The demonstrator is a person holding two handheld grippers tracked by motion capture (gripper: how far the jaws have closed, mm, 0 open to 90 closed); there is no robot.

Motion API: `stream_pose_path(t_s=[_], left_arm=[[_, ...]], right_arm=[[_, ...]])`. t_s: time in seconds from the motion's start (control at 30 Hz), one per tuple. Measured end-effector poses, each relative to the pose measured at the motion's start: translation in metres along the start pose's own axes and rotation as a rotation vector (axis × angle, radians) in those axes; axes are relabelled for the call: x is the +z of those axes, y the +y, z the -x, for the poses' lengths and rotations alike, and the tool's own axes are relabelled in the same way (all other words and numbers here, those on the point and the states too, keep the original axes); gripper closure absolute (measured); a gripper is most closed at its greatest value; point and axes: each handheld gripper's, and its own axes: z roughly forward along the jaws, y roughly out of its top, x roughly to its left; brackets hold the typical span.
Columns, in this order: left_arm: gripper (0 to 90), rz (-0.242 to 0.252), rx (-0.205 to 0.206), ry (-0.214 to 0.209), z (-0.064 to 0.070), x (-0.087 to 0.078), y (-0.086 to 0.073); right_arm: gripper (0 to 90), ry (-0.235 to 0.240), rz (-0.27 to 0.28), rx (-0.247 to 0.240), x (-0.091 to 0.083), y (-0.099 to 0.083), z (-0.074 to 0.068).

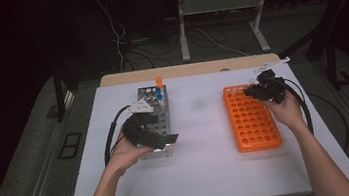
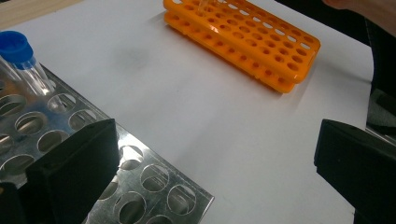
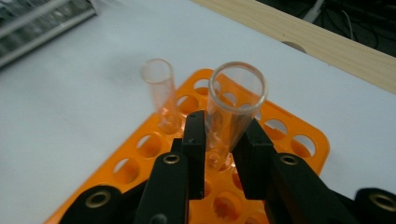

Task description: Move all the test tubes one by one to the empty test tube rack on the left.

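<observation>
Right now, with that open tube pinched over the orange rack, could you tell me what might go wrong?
The right gripper holds the clear tube tilted, not upright, so it may catch a hole's edge in the orange rack rather than drop in. It could also knock the second open tube standing close beside it.

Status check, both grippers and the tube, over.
Right gripper shut on clear tube, over orange rack. Left gripper open, empty, over metal rack. Second tube already racked alongside.
</observation>
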Motion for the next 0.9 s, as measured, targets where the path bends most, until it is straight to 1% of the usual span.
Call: stream_pose_path(t_s=[0.23, 0.3, 0.33, 0.43, 0.5, 0.63, 0.73, 0.9], left_arm=[[0.0, -0.004, 0.014, -0.002, 0.005, -0.001, 0.006], [0.0, -0.009, 0.021, -0.003, 0.006, 0.0, 0.008], [0.0, -0.011, 0.024, -0.005, 0.007, 0.0, 0.009], [0.0, -0.015, 0.03, -0.007, 0.009, 0.001, 0.012], [0.0, -0.016, 0.034, -0.009, 0.011, 0.002, 0.015], [0.0, -0.023, 0.048, -0.012, 0.015, 0.004, 0.02], [0.0, -0.03, 0.057, -0.016, 0.018, 0.006, 0.024], [0.0, -0.041, 0.077, -0.022, 0.022, 0.009, 0.03]], right_arm=[[74.7, 0.024, 0.005, -0.021, -0.022, 0.001, -0.011], [74.7, 0.044, 0.008, -0.029, -0.028, 0.0, -0.014], [74.7, 0.044, 0.008, -0.034, -0.03, -0.001, -0.017], [74.7, 0.067, 0.002, -0.041, -0.037, -0.005, -0.024], [74.6, 0.082, -0.002, -0.045, -0.04, -0.008, -0.029], [74.7, 0.104, -0.015, -0.077, -0.045, -0.013, -0.041], [74.7, 0.13, -0.02, -0.087, -0.049, -0.015, -0.049], [74.7, 0.176, -0.033, -0.132, -0.052, -0.016, -0.066]])
